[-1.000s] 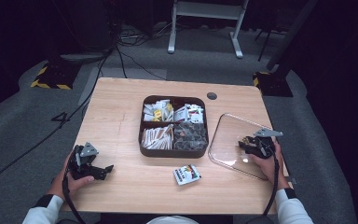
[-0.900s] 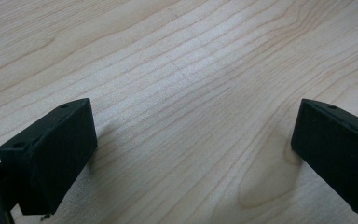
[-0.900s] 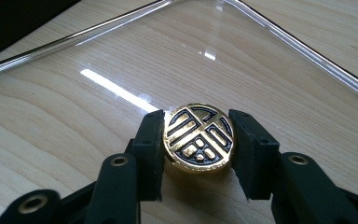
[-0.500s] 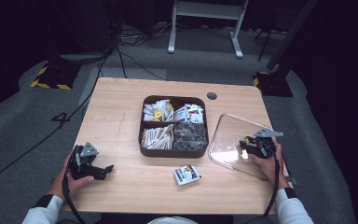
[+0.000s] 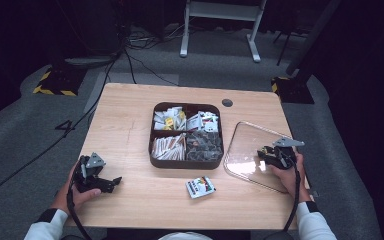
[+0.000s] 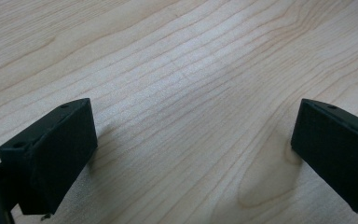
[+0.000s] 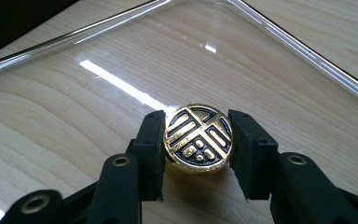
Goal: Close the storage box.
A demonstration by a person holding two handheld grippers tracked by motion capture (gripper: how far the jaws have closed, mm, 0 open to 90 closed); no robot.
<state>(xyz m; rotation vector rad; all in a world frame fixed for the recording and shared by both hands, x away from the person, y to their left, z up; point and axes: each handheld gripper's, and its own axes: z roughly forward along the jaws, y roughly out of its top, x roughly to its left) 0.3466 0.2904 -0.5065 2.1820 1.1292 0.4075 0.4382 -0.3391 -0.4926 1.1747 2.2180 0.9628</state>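
Nearest the person, along the front edge of the wooden surface (image 5: 130, 125), both hands rest with their tools. At the front left corner the left tongs (image 5: 111, 183) lie low on bare wood, jaws wide apart with nothing between them; the left gripper view has plain grain running under and beyond both black jaws (image 6: 193, 154). Open wood stretches from there toward the middle and to the left edge.

Just ahead of the front edge, near the centre, a small printed packet (image 5: 200, 187) lies alone, apart from everything else, with free wood on all sides.

At the front right, the right tongs (image 5: 263, 154) are clamped on the round gold-and-black knob (image 7: 198, 137) of a clear glass lid (image 5: 250, 145); in the right gripper view the 2 jaws press on the knob's opposite sides. The lid lies flat on the wood, its rounded rim close to the right edge of the surface and its left rim just beside the tray.

Further in, at the middle, stands a dark square tray (image 5: 186, 163) split into 4 compartments, each filled with sachets and packets: pale ones at back left, mixed white ones at back right, brown-and-white sticks at front left, dark ones at front right.

Beyond the tray a small dark round cap (image 5: 227, 102) sits near the far edge, with bare wood across the back left.
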